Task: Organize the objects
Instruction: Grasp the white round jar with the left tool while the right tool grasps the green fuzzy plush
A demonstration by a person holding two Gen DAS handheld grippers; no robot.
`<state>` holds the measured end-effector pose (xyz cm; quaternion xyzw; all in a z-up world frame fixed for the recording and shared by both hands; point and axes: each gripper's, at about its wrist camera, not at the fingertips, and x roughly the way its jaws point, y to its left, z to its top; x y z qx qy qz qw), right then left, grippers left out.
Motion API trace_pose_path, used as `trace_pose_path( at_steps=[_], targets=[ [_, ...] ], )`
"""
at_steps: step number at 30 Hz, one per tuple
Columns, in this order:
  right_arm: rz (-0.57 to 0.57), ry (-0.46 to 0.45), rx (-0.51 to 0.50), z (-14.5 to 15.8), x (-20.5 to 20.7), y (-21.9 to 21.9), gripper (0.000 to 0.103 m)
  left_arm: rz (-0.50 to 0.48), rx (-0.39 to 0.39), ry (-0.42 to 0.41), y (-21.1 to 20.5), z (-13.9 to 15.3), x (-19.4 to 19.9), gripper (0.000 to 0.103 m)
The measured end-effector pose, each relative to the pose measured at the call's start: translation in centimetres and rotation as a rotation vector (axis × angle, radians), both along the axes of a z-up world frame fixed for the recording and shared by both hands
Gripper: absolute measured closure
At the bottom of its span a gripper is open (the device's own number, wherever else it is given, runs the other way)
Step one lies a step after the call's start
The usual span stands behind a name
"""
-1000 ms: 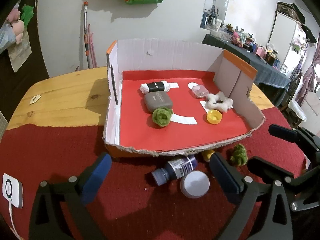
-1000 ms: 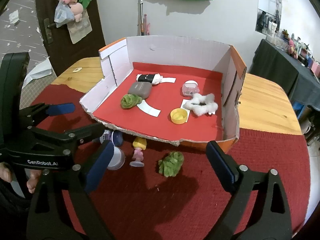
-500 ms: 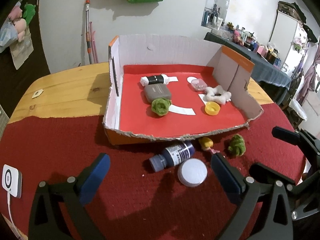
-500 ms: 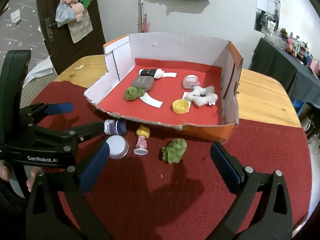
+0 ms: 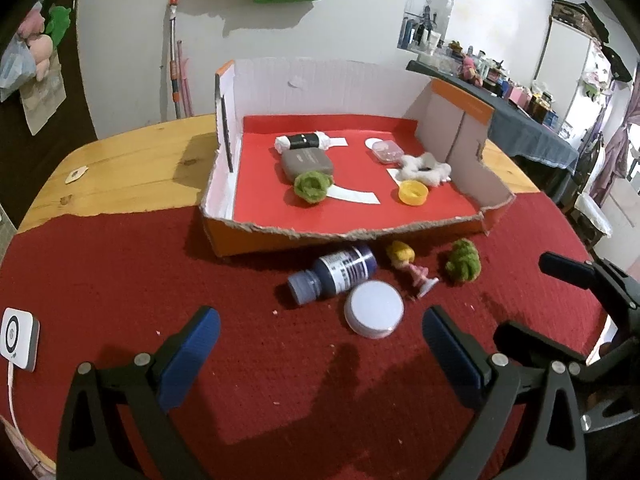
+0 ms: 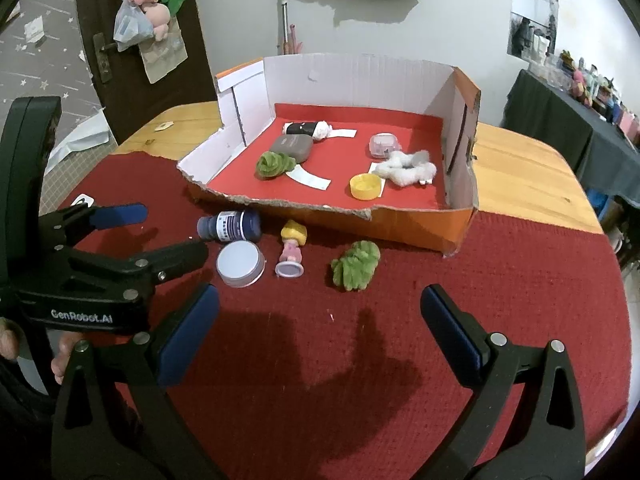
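- Left wrist view shows your left gripper [image 5: 316,330] with jaws spread wide and nothing between them, above the red cloth [image 5: 120,280] on the wooden worktop [image 5: 132,164].
- Just past those jaws you have a round white lidded jar [image 5: 374,309] touching a dark blue bottle [image 5: 334,272] lying on its side.
- Beside them lies a small blonde doll in pink [image 5: 410,266], then a fuzzy green clump [image 5: 462,261].
- All four sit on the cloth just before the torn front edge of the red-lined cardboard tray [image 5: 280,236].
- Right wrist view shows your right gripper [image 6: 320,320], jaws just opened fully and empty, near the cloth's front edge, with the green clump beyond them.
- Inside the tray you can see a yellow cap [image 6: 365,186], a grey case [image 6: 291,147] and another green clump [image 6: 274,164].
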<state>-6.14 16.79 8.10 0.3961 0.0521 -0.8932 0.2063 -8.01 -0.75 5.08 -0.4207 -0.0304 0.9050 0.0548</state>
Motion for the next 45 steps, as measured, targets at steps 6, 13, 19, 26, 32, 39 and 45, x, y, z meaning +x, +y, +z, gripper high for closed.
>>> trace_pose_path(
  at_steps=[6,13,19,26,32,39,45],
  targets=[
    [-0.005,-0.009,-0.003,-0.4,0.5,0.5,0.019,-0.022,-0.001,-0.002,0.6,-0.5,0.6,0.013],
    [-0.021,-0.043,-0.001,-1.6,-0.3,1.0,0.041,-0.062,-0.006,-0.025,1.6,-1.5,0.4,0.026],
    [-0.032,-0.069,0.004,-2.6,-1.7,1.2,0.049,-0.086,0.012,-0.058,2.1,-2.5,-0.3,0.035],
    [-0.049,-0.089,-0.003,-3.4,-3.4,1.5,0.058,-0.095,0.01,-0.061,2.3,-2.9,-0.9,0.035],
    [-0.042,-0.094,0.001,-3.7,-4.4,1.0,0.059,-0.093,0.008,-0.057,2.3,-2.7,-1.3,0.042],
    [-0.033,-0.1,0.009,-4.0,-5.3,0.3,0.07,-0.106,0.024,-0.053,2.5,-2.6,-1.4,0.061],
    [-0.032,-0.096,0.002,-4.1,-5.4,0.1,0.077,-0.111,0.025,-0.049,2.7,-2.6,-1.1,0.062]
  ],
)
